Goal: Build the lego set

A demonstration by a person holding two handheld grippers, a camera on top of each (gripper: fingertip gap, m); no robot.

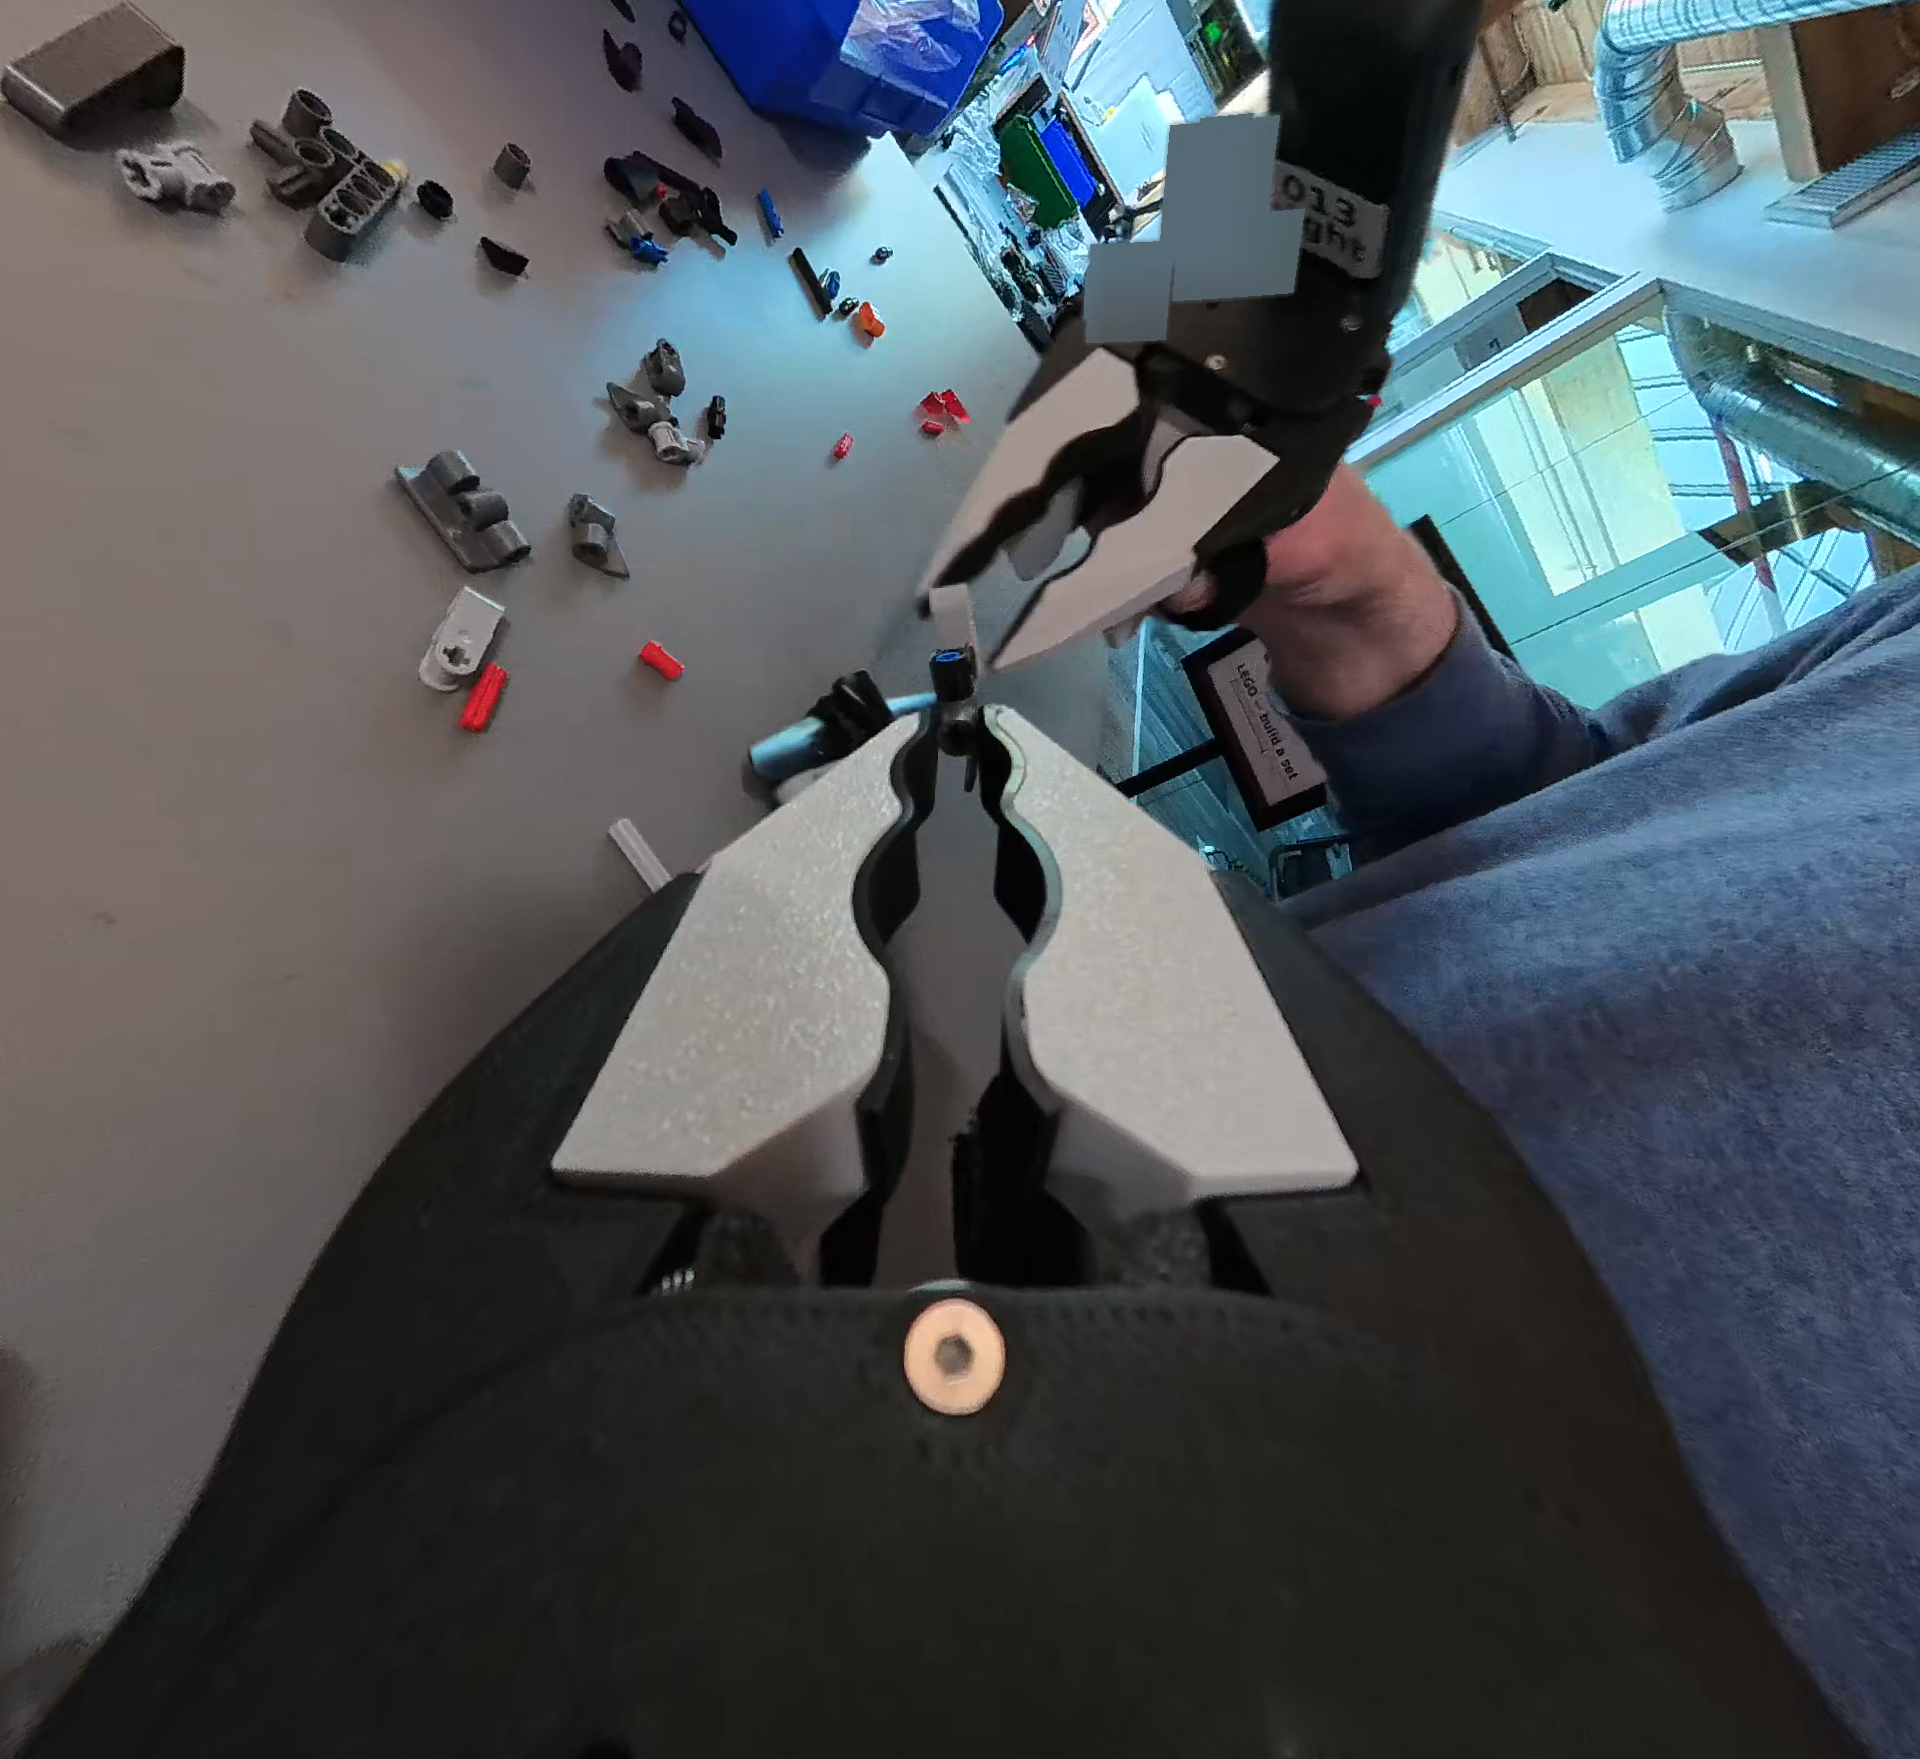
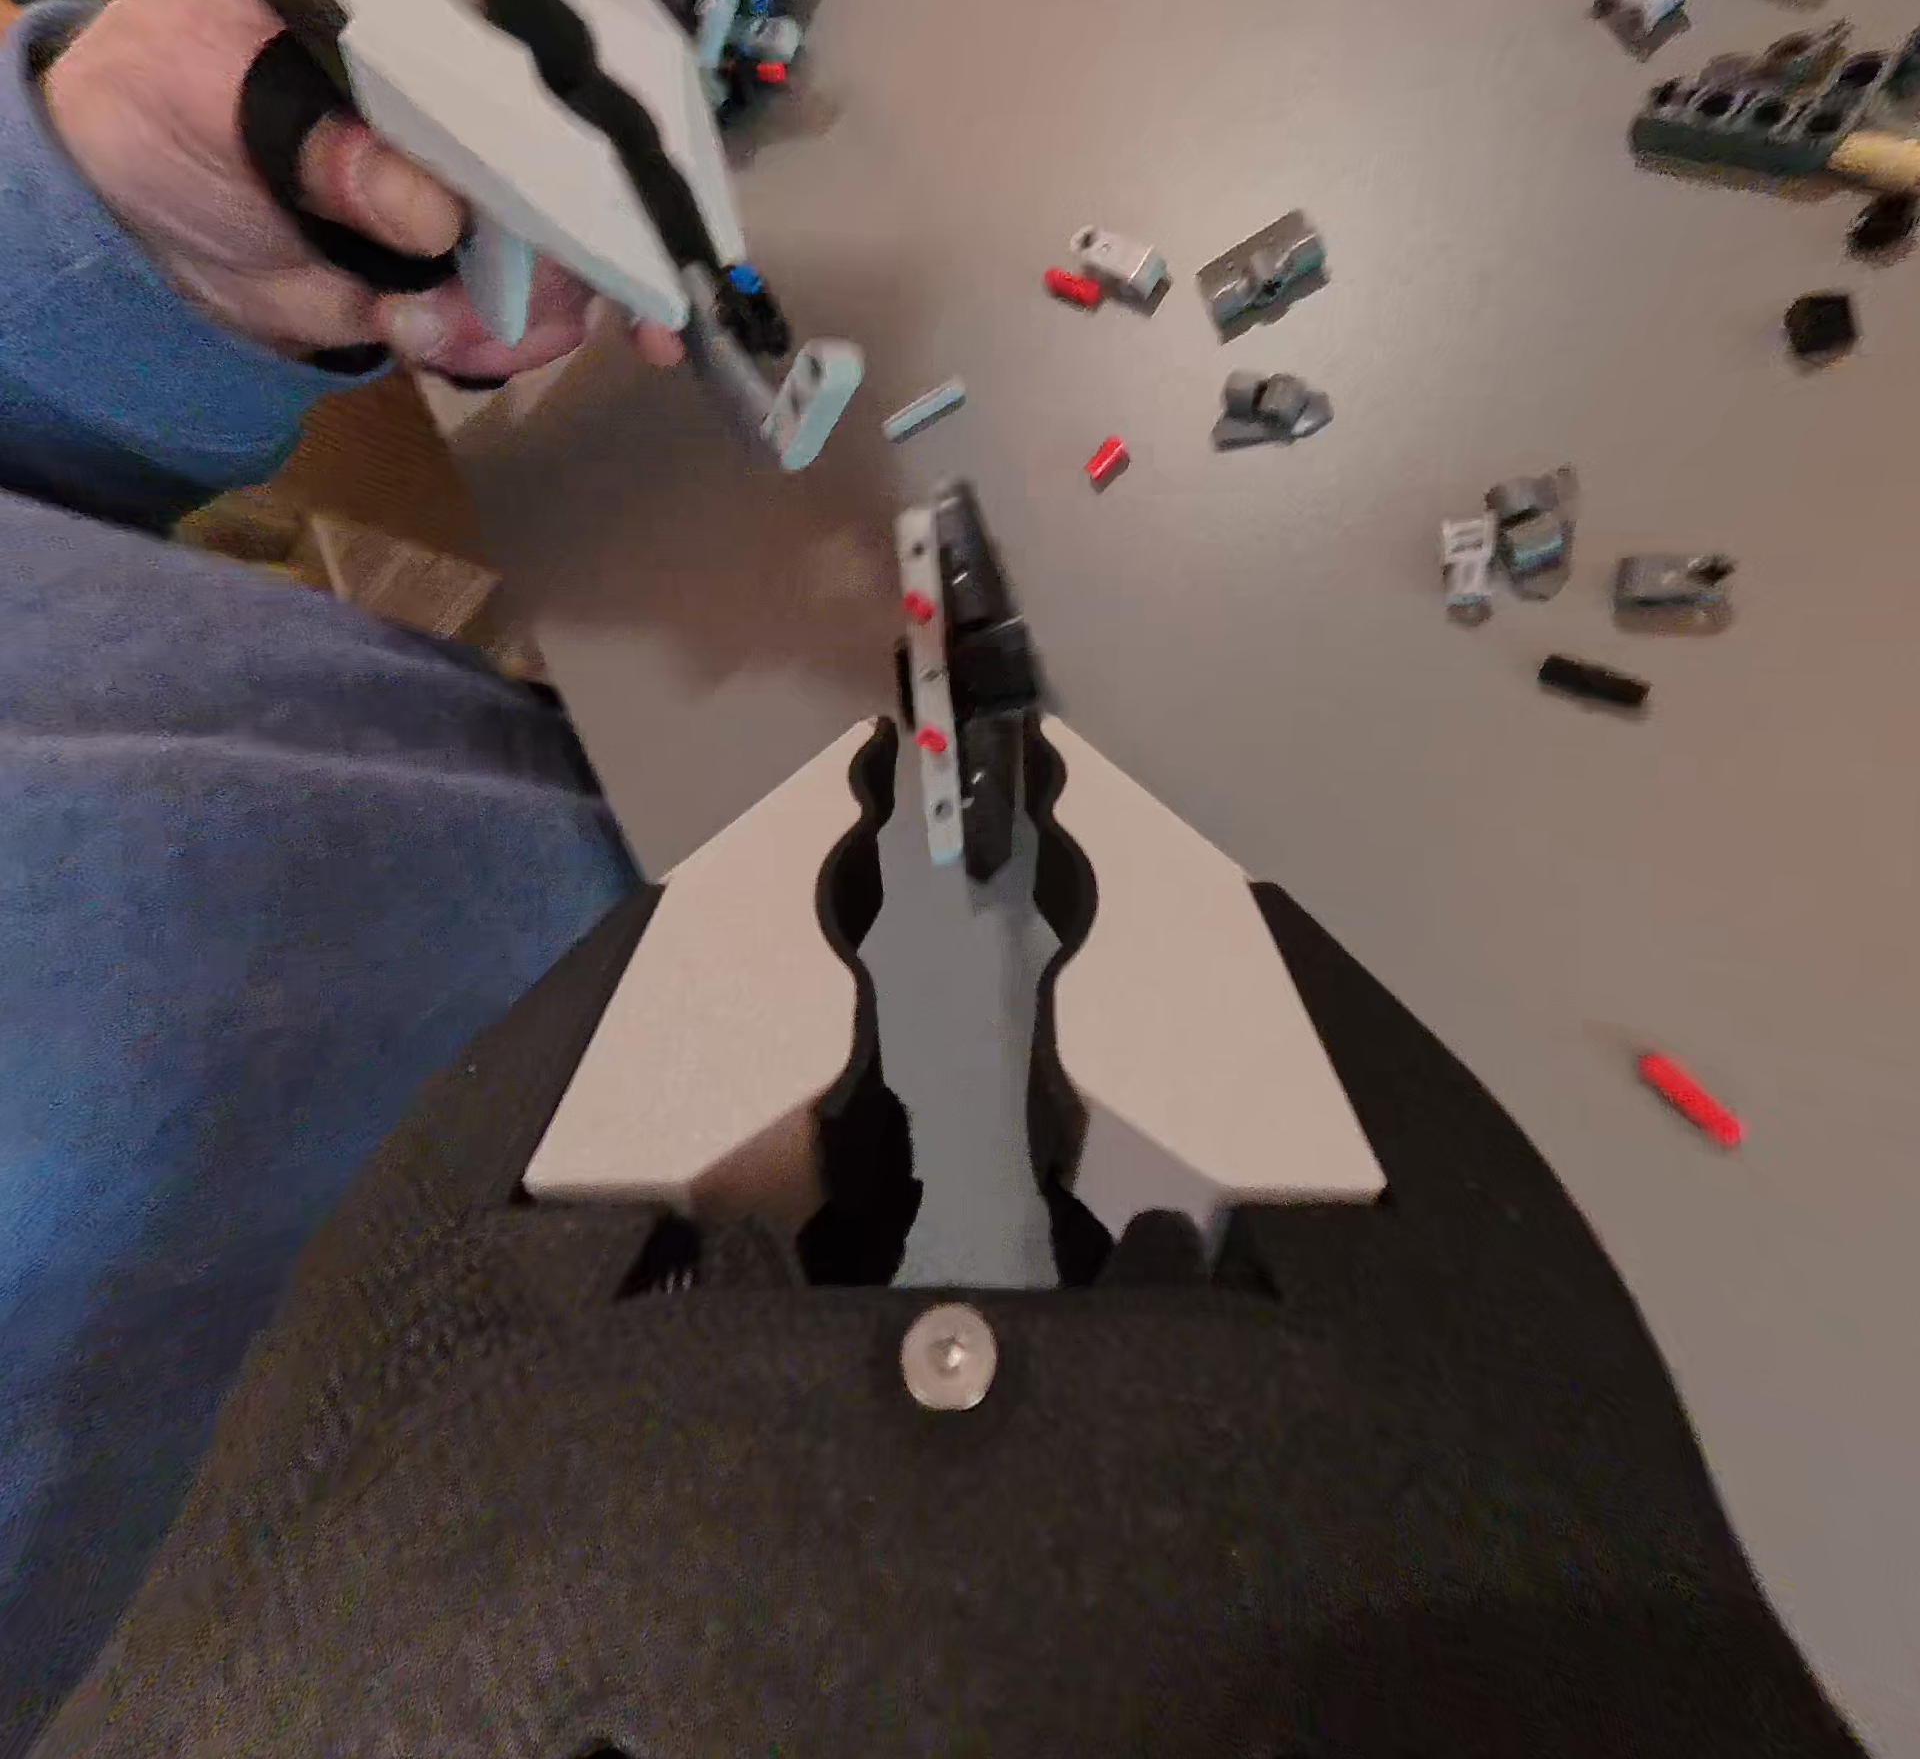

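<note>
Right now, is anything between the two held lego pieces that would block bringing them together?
Nothing visible. The right gripper holds a grey-and-black beam assembly with red pins; the left gripper holds a small grey assembly with a blue pin. Only open air separates them, above bare grey table.

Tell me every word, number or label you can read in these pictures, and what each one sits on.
White sticker on the right gripper: printed characters, legible, but I do not repeat writing.
Black-framed sign beyond the table edge: printed lines, likewise not repeated.
Lego pieces on the table: no writing visible.
Right wrist view: blurred, no text to be seen.
</note>
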